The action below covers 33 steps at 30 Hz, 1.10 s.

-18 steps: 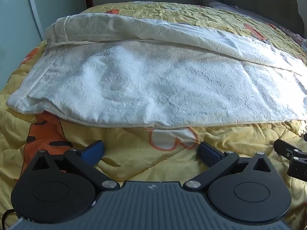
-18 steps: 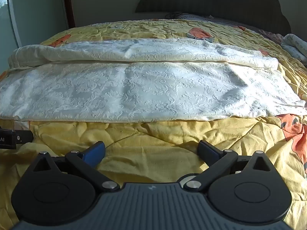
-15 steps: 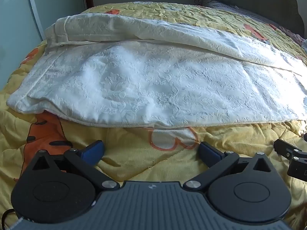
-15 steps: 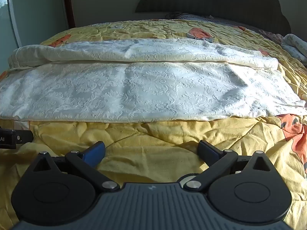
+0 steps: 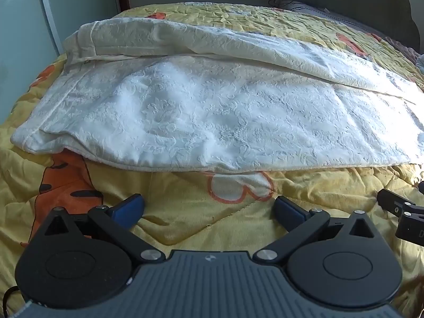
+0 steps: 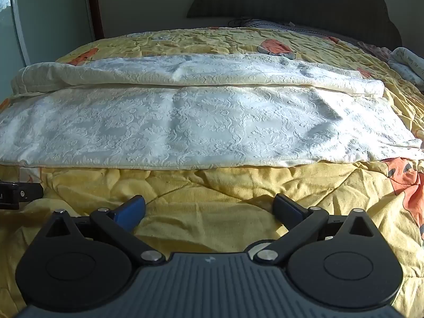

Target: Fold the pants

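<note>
White embossed pants lie flat across a yellow quilt, one leg folded over the other, waistband at the left. They also show in the right wrist view, leg ends at the right. My left gripper is open and empty, low over the quilt, short of the pants' near edge. My right gripper is open and empty, likewise short of the near edge. Part of the right gripper shows at the right edge of the left wrist view; part of the left gripper shows at the left edge of the right wrist view.
The yellow quilt with orange cartoon prints covers the bed. A dark headboard stands at the back. Folded cloth lies at the far right. A wall and door frame stand at the left.
</note>
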### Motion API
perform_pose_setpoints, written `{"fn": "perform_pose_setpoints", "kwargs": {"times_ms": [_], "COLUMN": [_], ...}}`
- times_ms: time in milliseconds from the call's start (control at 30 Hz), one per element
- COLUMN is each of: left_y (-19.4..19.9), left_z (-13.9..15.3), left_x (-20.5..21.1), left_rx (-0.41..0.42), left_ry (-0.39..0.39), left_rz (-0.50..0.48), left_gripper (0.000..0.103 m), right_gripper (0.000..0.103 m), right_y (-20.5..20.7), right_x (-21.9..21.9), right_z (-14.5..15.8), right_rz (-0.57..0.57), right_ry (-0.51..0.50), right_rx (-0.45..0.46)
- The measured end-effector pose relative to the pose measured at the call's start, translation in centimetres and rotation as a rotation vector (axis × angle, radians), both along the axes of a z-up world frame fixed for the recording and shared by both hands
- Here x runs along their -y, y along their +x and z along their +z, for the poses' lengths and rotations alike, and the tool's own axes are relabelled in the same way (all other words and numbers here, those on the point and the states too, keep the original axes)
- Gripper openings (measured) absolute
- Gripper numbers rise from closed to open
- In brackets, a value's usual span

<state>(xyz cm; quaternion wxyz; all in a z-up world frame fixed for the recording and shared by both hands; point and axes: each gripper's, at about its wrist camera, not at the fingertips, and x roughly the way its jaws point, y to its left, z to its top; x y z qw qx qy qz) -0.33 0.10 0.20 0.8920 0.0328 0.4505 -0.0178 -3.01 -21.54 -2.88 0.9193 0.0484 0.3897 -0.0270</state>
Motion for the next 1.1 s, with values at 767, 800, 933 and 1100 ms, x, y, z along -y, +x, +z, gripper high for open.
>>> {"fn": "perform_pose_setpoints", "kwargs": {"times_ms": [767, 800, 933, 1100], "left_y": [-0.2, -0.3, -1.1, -3.0], "left_z": [-0.1, -0.1, -0.3, 0.9], "left_x": [-0.2, -0.1, -0.4, -1.8], "left_rx": [0.009, 0.011, 0.05, 0.09], "left_ry": [0.002, 0.003, -0.001, -0.035], "left_rz": [-0.014, -0.015, -0.043, -0.085], "left_gripper": [0.103, 0.103, 0.102, 0.102], "right_gripper": [0.103, 0.103, 0.103, 0.103], "right_y": [0.0, 0.0, -0.3, -0.5], "right_x": [0.0, 0.0, 0.3, 1.3], "right_z": [0.0, 0.0, 0.0, 0.6], "right_rz": [0.006, 0.009, 0.034, 0.063], "right_ry": [-0.002, -0.002, 0.0, 0.027], "right_rx": [0.007, 0.008, 0.02, 0.0]}}
